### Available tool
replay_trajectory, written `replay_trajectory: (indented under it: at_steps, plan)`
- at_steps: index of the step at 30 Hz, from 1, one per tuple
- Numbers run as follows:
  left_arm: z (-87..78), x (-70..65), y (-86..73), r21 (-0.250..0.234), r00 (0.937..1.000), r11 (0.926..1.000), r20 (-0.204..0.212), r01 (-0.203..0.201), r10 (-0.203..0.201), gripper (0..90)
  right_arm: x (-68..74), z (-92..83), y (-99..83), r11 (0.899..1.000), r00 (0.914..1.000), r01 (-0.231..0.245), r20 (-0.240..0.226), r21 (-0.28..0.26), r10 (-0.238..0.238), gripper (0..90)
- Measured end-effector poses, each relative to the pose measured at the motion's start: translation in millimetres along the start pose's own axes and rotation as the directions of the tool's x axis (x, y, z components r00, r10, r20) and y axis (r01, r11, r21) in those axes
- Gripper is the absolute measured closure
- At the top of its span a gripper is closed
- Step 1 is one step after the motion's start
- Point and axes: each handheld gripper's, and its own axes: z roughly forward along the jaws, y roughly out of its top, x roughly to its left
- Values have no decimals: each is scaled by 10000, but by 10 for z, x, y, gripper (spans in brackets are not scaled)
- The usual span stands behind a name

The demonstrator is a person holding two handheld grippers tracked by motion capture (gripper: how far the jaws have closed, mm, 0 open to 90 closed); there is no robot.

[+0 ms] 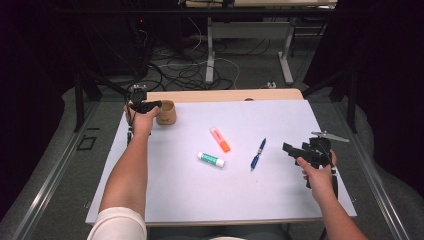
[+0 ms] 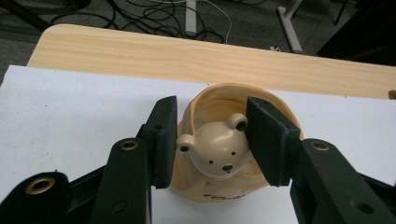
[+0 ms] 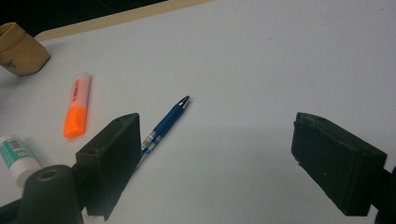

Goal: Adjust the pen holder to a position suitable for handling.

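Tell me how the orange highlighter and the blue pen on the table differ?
The orange highlighter is short, thick and blunt-ended; the blue pen is slimmer, with a silver pointed tip. In the high view the highlighter lies nearer the middle of the table, the pen nearer the right gripper. Both lie flat on the white surface, touching nothing.

tan cup (image 1: pixel 166 113); orange highlighter (image 1: pixel 220 140), blue pen (image 1: pixel 258 154)

No legible text on any object
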Motion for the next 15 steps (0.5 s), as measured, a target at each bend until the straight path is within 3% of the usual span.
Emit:
replay_trajectory:
  at_steps: [4, 7, 9, 10, 15]
  plan:
    - [42, -18, -13, 41, 9999, 9999, -112, -113, 114, 543, -5, -1, 4, 9999, 9999, 103, -15, -29, -103, 156]
    - [112, -11, -47, 521, 9995, 9982, -58, -309, 312, 514, -3, -10, 6, 10000, 10000, 20, -62, 25, -20, 156]
    - [155, -27, -79, 583, 9998, 9982, -99, -164, 170, 521, -14, -6, 6, 9998, 9999, 160, 30, -115, -159, 156]
    - [159, -20, -84, 566, 9996, 9981, -127, -239, 247, 521, -13, -12, 7, 9999, 10000, 73, 32, -71, -73, 156]
    - [154, -6, -82, 573, 9999, 9982, -9, 157, -157, 534, -22, -12, 2, 10000, 10000, -8, 4, 77, 8, 156]
